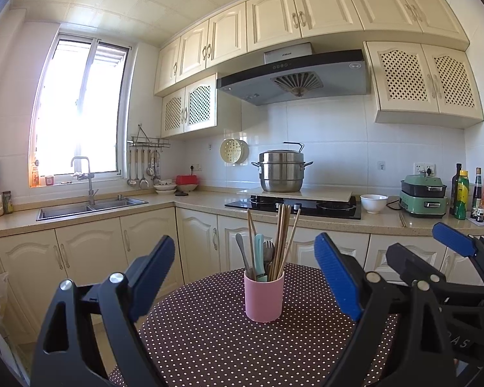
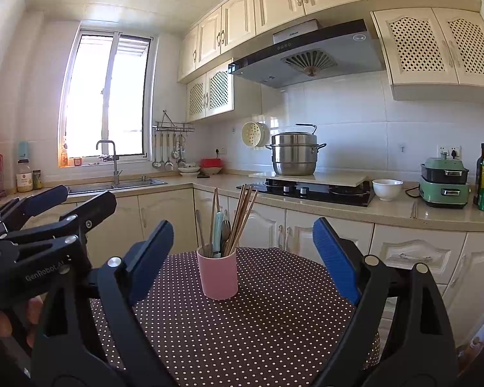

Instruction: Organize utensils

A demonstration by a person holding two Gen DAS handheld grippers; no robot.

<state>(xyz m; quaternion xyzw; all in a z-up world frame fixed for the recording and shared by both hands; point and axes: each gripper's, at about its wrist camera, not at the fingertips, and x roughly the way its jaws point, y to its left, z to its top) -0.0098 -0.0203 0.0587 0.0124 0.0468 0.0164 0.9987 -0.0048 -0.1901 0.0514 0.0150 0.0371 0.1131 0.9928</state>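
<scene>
Trouble ahead: we hold both claws, left (image 1: 245,277) and right (image 2: 243,258), spread and empty before the cup (image 1: 264,296); snagging chopsticks (image 1: 282,242) could tip it.

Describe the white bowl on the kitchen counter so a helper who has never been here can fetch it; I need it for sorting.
Find the black glass hob under the range hood. Just right of it on the beige counter stands the small white ceramic bowl, before the green tabletop cooker. It stands alone and looks plain white.
</scene>
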